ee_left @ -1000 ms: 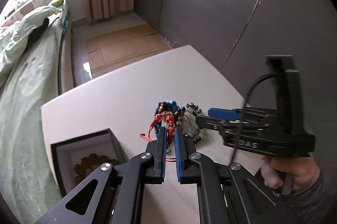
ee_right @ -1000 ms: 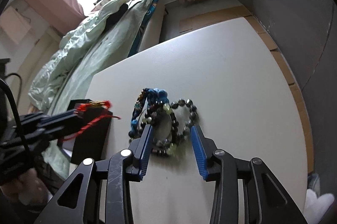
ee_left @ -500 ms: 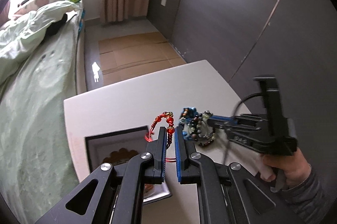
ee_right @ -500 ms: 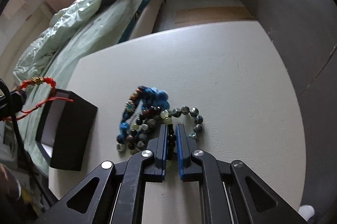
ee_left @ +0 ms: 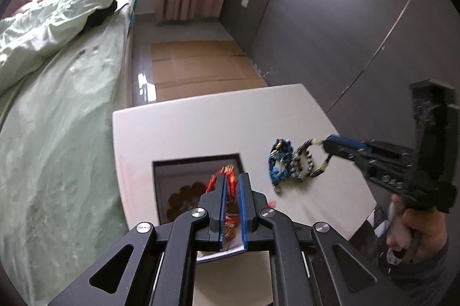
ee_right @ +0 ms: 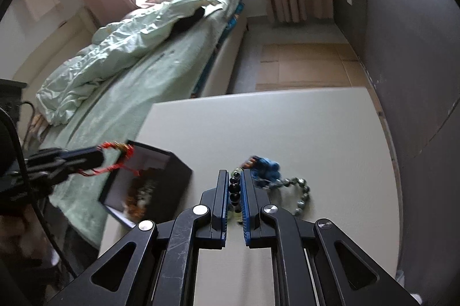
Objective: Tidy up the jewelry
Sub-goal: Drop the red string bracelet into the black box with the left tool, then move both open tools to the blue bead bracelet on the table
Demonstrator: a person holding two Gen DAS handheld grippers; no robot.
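Note:
My left gripper point(ee_left: 231, 176) holds a red cord bracelet point(ee_left: 212, 182) between its pads just above the open black box point(ee_left: 198, 159); its jaws are opening slightly, with the cord still pinched. From the right wrist view, the left gripper point(ee_right: 102, 155) dangles the red bracelet point(ee_right: 123, 148) over the box point(ee_right: 175, 173). My right gripper point(ee_right: 235, 174) is shut on a bracelet of dark beads point(ee_right: 234, 188), lifting it off the white table point(ee_right: 287, 119). A blue bracelet point(ee_right: 267, 165) and a grey bead string point(ee_right: 304, 191) lie beside it. In the left wrist view the right gripper point(ee_left: 326, 140) pulls that bracelet point(ee_left: 309, 159) up.
The box sits near the table's left edge point(ee_left: 118, 150), with brown beads inside it. A bed with a green cover point(ee_left: 57, 133) runs along the table's left. A dark grey wall point(ee_left: 345, 18) stands to the right. A person's hand point(ee_left: 414, 225) grips the right tool.
My left gripper carried the red bracelet from over the bead pile to above the box. My right gripper shut on the dark bead bracelet and rose with it.

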